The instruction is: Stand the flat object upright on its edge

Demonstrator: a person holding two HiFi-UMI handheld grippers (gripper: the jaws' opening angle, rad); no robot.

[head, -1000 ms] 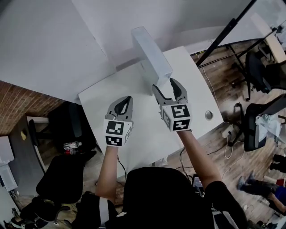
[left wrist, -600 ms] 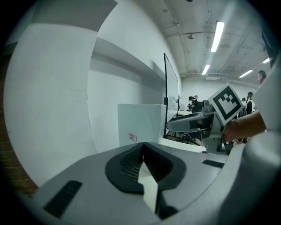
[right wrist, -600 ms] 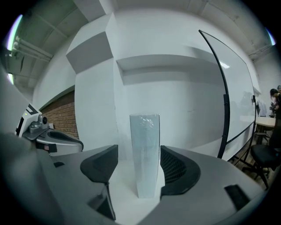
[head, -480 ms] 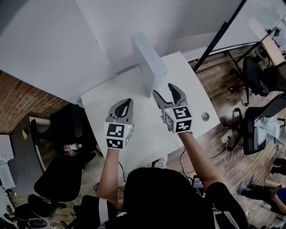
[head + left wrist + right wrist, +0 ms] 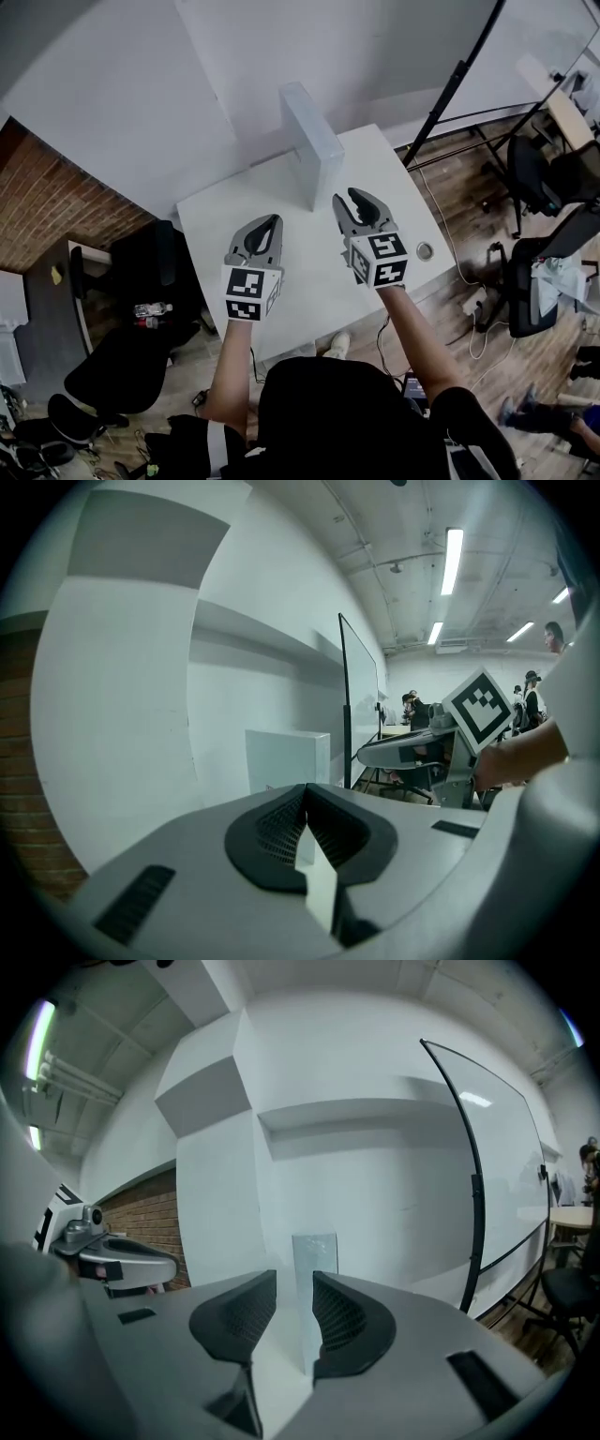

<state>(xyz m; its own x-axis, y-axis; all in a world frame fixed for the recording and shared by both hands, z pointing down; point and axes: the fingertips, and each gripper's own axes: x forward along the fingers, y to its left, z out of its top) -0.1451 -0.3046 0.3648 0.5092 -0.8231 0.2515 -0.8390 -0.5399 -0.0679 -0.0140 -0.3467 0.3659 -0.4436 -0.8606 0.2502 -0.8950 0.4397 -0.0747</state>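
A: Where was the box?
B: The flat white box (image 5: pixel 314 141) stood upright on one edge at the back of the bench (image 5: pixel 309 281), close to the white wall (image 5: pixel 281 47). Couldn't tell if it touched the wall. Neither gripper was touching it.

A: Left side?
B: The left gripper (image 5: pixel 270 221) hung over the left part of the bench, well short of the box. Its fingers (image 5: pixel 272 829) were pressed fully together and held nothing. Its own view showed the box broadside, out beyond the tips.

A: Right?
B: The right gripper (image 5: pixel 353 198) was nearer, just right of the box's base in the head view but apart from it. Its fingers (image 5: pixel 345 1316) were partly open and closing. Only bare bench showed in the narrow gap between the pads. The box showed edge-on through that gap, farther out, thin and tall.

A: How were the two set?
B: Roughly side by side, both pointing toward the wall. The marker cubes faced up at the head camera.

A: Anything else around?
B: A black pole (image 5: pixel 459 80) slanted past the bench's right end. A small round disc (image 5: pixel 425 250) sat near the bench's right edge. There was a brick wall (image 5: pixel 47 206) to the left, and a black chair (image 5: pixel 122 366) on the floor below it.
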